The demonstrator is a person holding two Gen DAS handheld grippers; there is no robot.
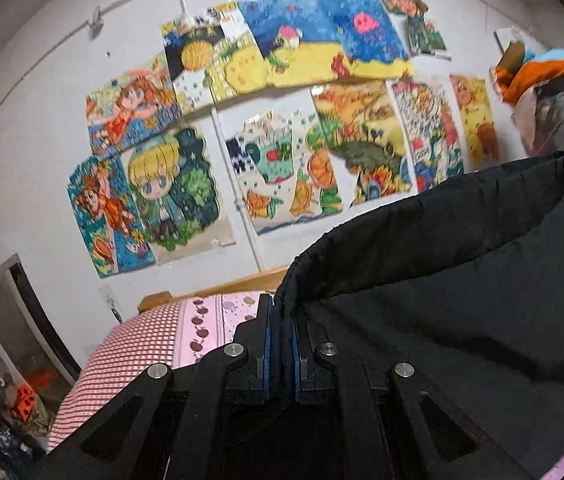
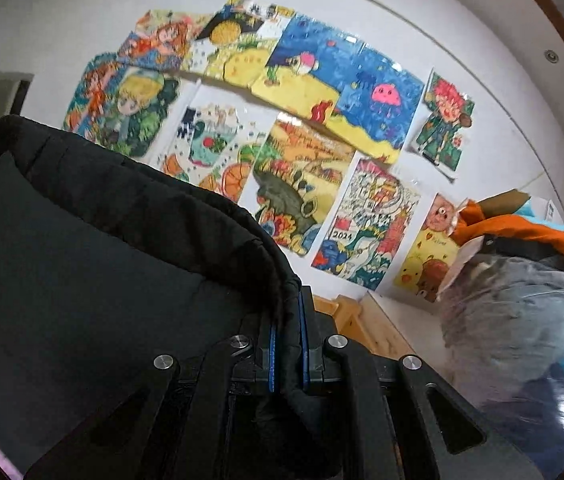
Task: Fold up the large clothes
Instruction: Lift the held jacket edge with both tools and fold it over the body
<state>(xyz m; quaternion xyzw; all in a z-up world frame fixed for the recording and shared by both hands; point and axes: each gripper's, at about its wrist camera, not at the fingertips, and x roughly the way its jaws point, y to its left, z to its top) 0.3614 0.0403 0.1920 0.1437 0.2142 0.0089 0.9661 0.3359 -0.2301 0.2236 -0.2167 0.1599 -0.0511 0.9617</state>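
Note:
A large black padded garment hangs lifted in the air between my two grippers. My left gripper is shut on its edge at the garment's left end, with cloth pinched between the blue pads. In the right wrist view the same garment fills the left side, and my right gripper is shut on its thick hem at the right end. Both cameras point up toward the wall. The garment's lower part is out of view.
A bed with pink patterned bedding and a wooden headboard lies below at the left. A wall of colourful drawings stands ahead. Bagged clothes, grey and orange, are piled at the right. A doorway is at far left.

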